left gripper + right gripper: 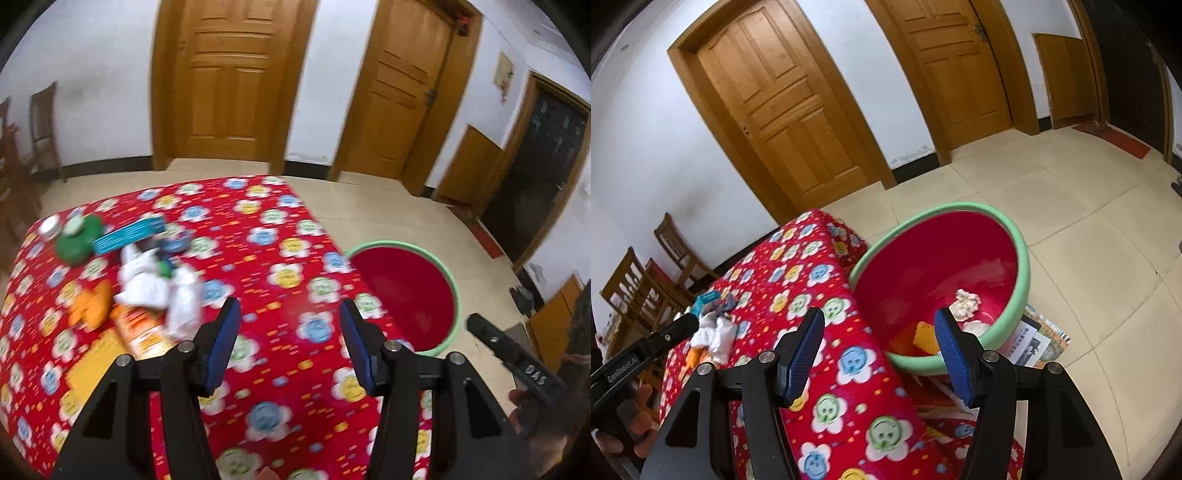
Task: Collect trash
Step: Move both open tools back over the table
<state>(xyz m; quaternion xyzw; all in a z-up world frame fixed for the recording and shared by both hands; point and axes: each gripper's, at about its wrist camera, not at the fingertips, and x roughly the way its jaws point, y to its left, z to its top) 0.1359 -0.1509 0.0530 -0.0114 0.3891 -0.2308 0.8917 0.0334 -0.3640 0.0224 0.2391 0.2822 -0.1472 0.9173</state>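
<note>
A pile of trash lies on the red flowered tablecloth (280,229): crumpled white tissues (147,280), an orange wrapper (144,328), an orange scrap (90,304), a blue strip (129,236) and a green lid (79,240). My left gripper (290,325) is open and empty above the cloth, right of the pile. A red basin with a green rim (945,273) stands on the floor beside the table; it holds crumpled paper (966,302) and an orange piece (925,338). My right gripper (882,339) is open and empty over the table edge by the basin.
Papers (1038,343) lie on the tiled floor under the basin. Wooden doors (232,74) line the far wall. Wooden chairs (646,288) stand at the left. The basin also shows in the left wrist view (406,291).
</note>
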